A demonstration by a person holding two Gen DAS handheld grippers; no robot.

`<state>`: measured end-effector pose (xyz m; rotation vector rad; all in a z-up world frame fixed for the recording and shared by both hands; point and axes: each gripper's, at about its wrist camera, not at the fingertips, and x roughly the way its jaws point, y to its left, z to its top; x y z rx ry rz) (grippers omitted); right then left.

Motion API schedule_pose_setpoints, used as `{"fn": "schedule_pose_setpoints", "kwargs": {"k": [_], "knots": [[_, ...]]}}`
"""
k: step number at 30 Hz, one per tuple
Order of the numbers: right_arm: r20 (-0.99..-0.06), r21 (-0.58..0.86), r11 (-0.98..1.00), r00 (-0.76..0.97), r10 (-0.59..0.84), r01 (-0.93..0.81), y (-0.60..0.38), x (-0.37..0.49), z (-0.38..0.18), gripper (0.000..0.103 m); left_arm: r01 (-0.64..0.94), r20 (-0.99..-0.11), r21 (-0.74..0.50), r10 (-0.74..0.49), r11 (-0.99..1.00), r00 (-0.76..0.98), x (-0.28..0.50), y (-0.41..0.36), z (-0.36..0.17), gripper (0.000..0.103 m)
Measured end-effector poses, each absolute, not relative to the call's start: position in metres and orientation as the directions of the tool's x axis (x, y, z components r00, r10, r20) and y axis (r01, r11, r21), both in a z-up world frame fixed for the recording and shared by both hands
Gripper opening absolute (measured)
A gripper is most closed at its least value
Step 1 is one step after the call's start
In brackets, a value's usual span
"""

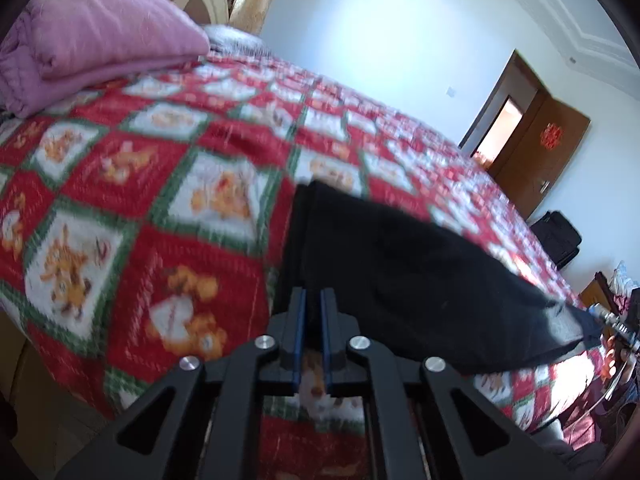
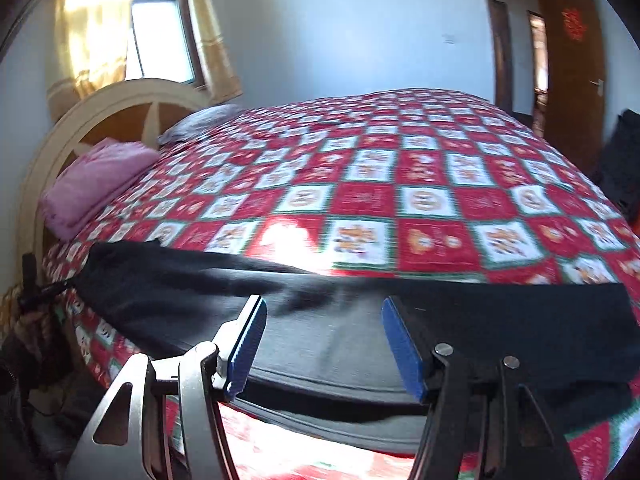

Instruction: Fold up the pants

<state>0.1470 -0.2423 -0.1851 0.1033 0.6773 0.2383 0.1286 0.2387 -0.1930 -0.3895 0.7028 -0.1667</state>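
Here the pants (image 2: 344, 344) lie lengthwise on the bed (image 2: 432, 200) — apparently halved once; left gripper (image 1: 313, 300) fingers pinch their edge, right gripper (image 2: 324, 340) fingers apart above them — cross-folds remain.

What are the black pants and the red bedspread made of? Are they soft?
The black pants look like soft, matte knit cloth, maybe cotton: they sag, crease and do not shine. The red bedspread looks like woven or quilted fabric with printed squares; blur hides the weave. Both are probably soft.
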Motion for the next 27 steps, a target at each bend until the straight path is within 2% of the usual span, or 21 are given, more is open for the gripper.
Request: {"fn": "schedule_pose_setpoints", "kwargs": {"k": [3,10,13,16,17,18,19,20,21,27], "knots": [[-0.620,0.177,0.960,0.733,0.280,-0.217,-0.219,0.154,-0.191,0.062,0.031,-0.562,-0.377,-0.255,0.926,0.787,0.134,0.241,-0.174,0.007],[-0.642,0.222,0.951,0.703,0.307,-0.213,-0.216,0.148,-0.204,0.062,-0.026,-0.660,-0.353,-0.229,0.935,0.715,0.145,0.253,-0.209,0.004],[-0.646,0.234,0.956,0.706,0.290,-0.178,-0.232,0.141,-0.205,0.062,-0.048,-0.637,-0.387,-0.229,0.921,0.736,0.132,0.260,-0.211,0.004],[-0.643,0.267,0.958,0.721,0.257,-0.103,-0.260,0.132,-0.206,0.063,-0.066,-0.621,-0.399,-0.217,0.914,0.753,0.130,0.263,-0.202,0.014],[-0.643,0.268,0.961,0.729,0.235,-0.073,-0.270,0.129,-0.205,0.063,-0.056,-0.608,-0.398,-0.218,0.916,0.764,0.129,0.260,-0.195,0.023],[-0.639,0.272,0.962,0.741,0.207,-0.035,-0.282,0.123,-0.204,0.063,-0.054,-0.604,-0.382,-0.205,0.923,0.770,0.129,0.256,-0.191,0.039],[-0.631,0.286,0.958,0.753,0.186,0.003,-0.296,0.116,-0.203,0.063,-0.046,-0.596,-0.358,-0.191,0.932,0.780,0.129,0.248,-0.185,0.048],[-0.624,0.304,0.952,0.762,0.173,0.033,-0.309,0.109,-0.202,0.063,-0.027,-0.584,-0.343,-0.191,0.939,0.789,0.129,0.240,-0.179,0.063],[-0.615,0.328,0.942,0.773,0.157,0.070,-0.325,0.101,-0.201,0.063,-0.008,-0.572,-0.334,-0.196,0.943,0.796,0.130,0.233,-0.175,0.069],[-0.581,0.446,0.851,0.813,0.039,0.278,-0.406,0.065,-0.196,0.063,0.170,-0.564,-0.277,-0.303,0.946,0.768,0.141,0.164,-0.164,0.069]]}}
